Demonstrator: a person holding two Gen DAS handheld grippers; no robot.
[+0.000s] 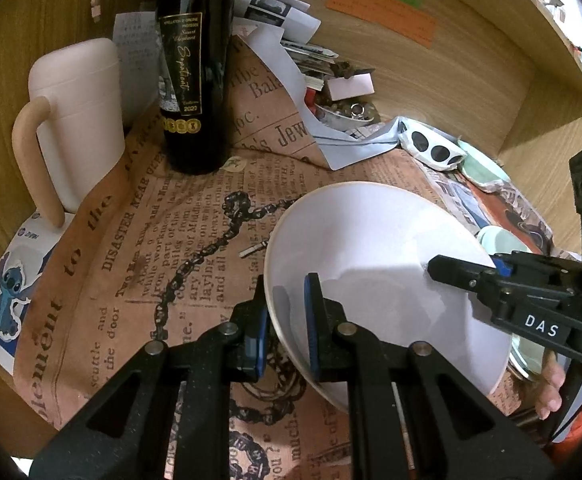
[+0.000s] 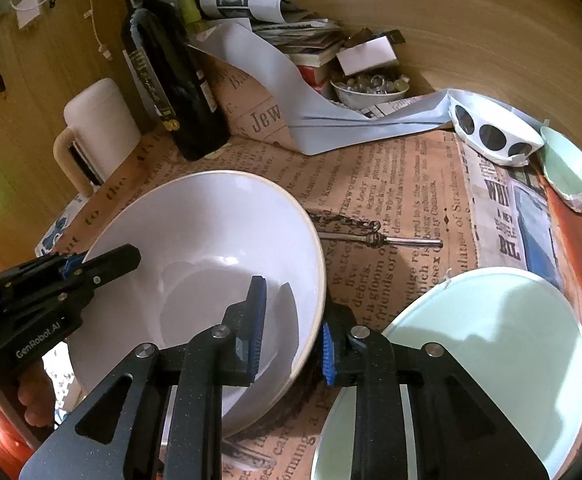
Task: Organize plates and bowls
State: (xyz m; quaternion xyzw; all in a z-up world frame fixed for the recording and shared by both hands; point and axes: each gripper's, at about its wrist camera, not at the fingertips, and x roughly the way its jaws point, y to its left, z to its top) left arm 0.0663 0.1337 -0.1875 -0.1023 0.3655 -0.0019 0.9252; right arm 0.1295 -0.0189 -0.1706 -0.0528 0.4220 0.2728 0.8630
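A large white bowl (image 1: 371, 264) sits low over brown newsprint paper (image 1: 139, 240); whether it rests on the paper I cannot tell. My left gripper (image 1: 287, 320) is shut on its left rim, one blue pad inside and one outside. My right gripper (image 2: 293, 332) straddles the opposite rim (image 2: 319, 280) with a little space at the inner pad, so it stands open. A pale green plate (image 2: 491, 360) lies just right of the bowl. A small green bowl (image 2: 575, 176) sits at the far right.
A dark wine bottle (image 1: 195, 68) and a pink mug (image 1: 79, 120) stand at the back left. Loose papers, a small dish of beads (image 2: 367, 88) and a dotted white packet (image 2: 491, 132) crowd the back. Wooden walls close in on the back and both sides.
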